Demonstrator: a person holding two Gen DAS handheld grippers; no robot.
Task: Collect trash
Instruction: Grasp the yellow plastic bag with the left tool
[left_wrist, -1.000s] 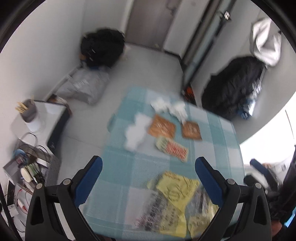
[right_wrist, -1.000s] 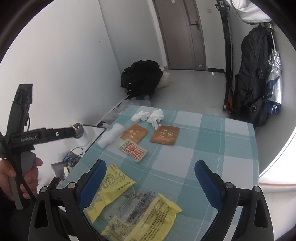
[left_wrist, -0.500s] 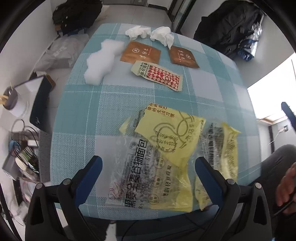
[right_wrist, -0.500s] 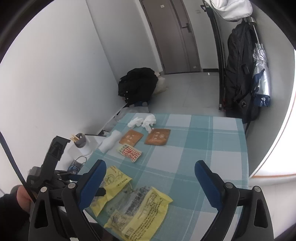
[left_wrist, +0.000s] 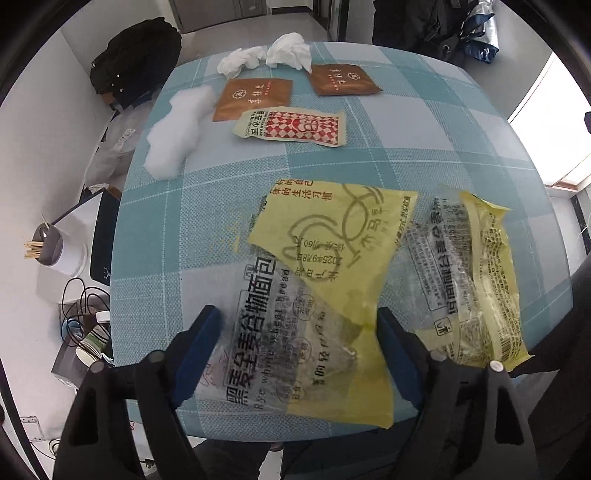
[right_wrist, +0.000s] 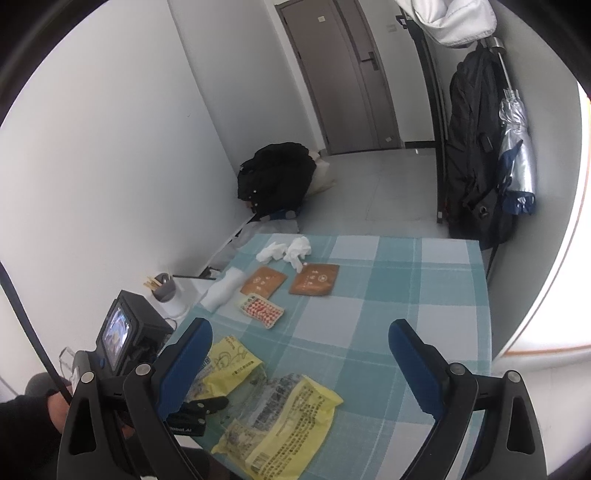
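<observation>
On the blue checked table (left_wrist: 424, 147) lie a yellow and clear bread bag (left_wrist: 332, 236), a second yellow bag (left_wrist: 469, 277) to its right, a red-checked wrapper (left_wrist: 295, 127), two brown sachets (left_wrist: 255, 98), two crumpled tissues (left_wrist: 243, 61) and a white wad (left_wrist: 177, 129). My left gripper (left_wrist: 295, 347) points steeply down at the near end of the bread bag. Its jaws are closing with the bag's clear end between them, the pads still apart from it. My right gripper (right_wrist: 299, 350) hovers open above the table's near half, holding nothing.
A grey pot of sticks (left_wrist: 48, 243) stands on a low white stand left of the table, with cables and cups (left_wrist: 88, 332) below. A black backpack (right_wrist: 277, 177) lies on the floor by the wall. Another backpack and an umbrella (right_wrist: 513, 147) hang at the right.
My left gripper has tipped down and sunk toward the near bread bag, and its jaws have narrowed around it. The right gripper has pulled back slightly and stays open.
</observation>
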